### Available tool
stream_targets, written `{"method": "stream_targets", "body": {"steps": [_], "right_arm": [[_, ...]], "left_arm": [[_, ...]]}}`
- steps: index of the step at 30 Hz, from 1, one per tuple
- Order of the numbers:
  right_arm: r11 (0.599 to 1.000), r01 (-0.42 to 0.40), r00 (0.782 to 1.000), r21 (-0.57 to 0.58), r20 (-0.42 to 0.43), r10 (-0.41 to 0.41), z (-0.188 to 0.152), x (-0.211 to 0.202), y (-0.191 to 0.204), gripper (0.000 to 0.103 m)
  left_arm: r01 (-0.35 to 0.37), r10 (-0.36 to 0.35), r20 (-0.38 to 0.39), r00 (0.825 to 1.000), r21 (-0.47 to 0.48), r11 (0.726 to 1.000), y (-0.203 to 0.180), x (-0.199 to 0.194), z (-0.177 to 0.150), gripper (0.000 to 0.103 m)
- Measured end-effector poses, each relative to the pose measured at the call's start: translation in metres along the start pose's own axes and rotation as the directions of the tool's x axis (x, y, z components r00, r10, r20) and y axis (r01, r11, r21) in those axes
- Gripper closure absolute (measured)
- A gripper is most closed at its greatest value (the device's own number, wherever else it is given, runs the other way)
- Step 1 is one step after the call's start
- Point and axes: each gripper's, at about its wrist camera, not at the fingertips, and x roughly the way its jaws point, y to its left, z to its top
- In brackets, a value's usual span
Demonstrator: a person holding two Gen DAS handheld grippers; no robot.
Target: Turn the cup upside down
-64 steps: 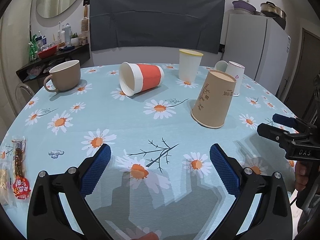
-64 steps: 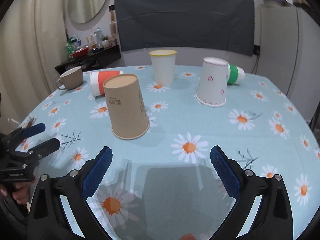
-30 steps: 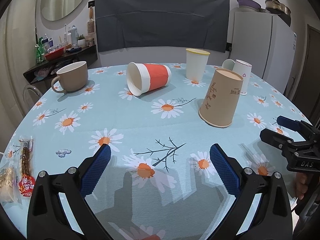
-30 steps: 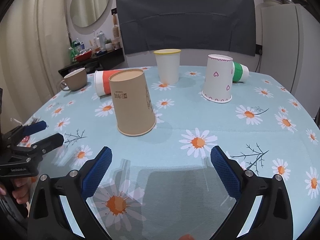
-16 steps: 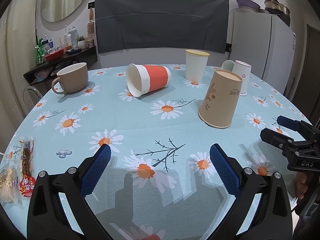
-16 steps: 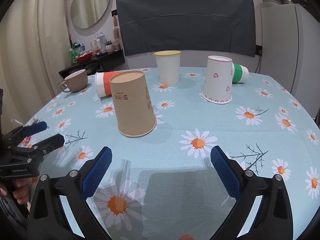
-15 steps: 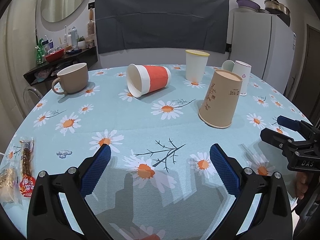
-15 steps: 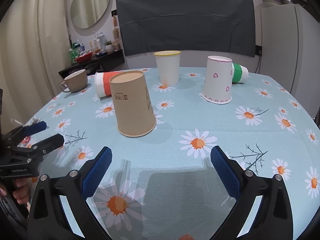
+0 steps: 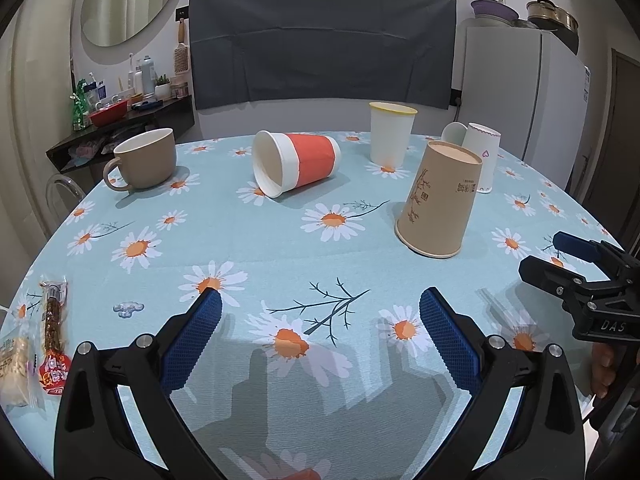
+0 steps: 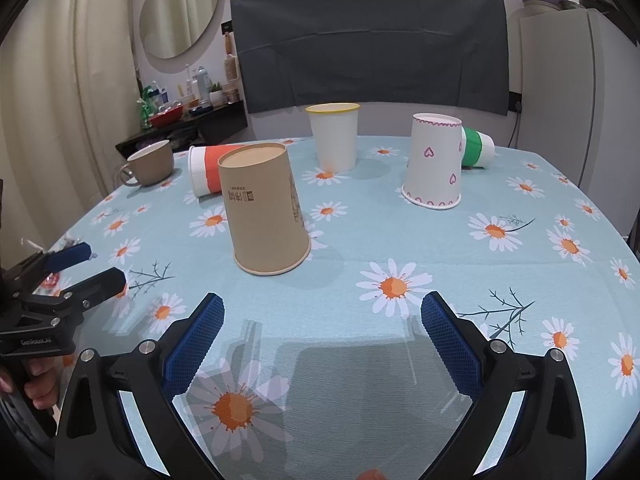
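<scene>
Left tongs [image 9: 320, 316] wide open, empty | right tongs [image 10: 322, 318] wide open, empty | brown cup [image 10: 266, 210] upside down

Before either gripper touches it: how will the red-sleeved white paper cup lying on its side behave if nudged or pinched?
The red-sleeved white paper cup lies on its side on the daisy tablecloth, so a nudge would probably roll it, curving because it tapers. It looks like thin paper, likely light, and a hard pinch near the open rim may crush it. The sleeve probably offers better grip.
</scene>
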Motion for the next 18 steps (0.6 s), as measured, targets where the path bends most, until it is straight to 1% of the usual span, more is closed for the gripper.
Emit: {"method": "stream_targets", "body": {"steps": [18], "right_arm": [[1.0,-0.003,1.0,0.0,0.001,0.003,0.0012,-0.0008,-0.0016,0.008]], "left_arm": [[0.005,-0.005,0.006,1.0,0.004,1.0,-0.0016,-0.0004,0.0008,0.006]]}}
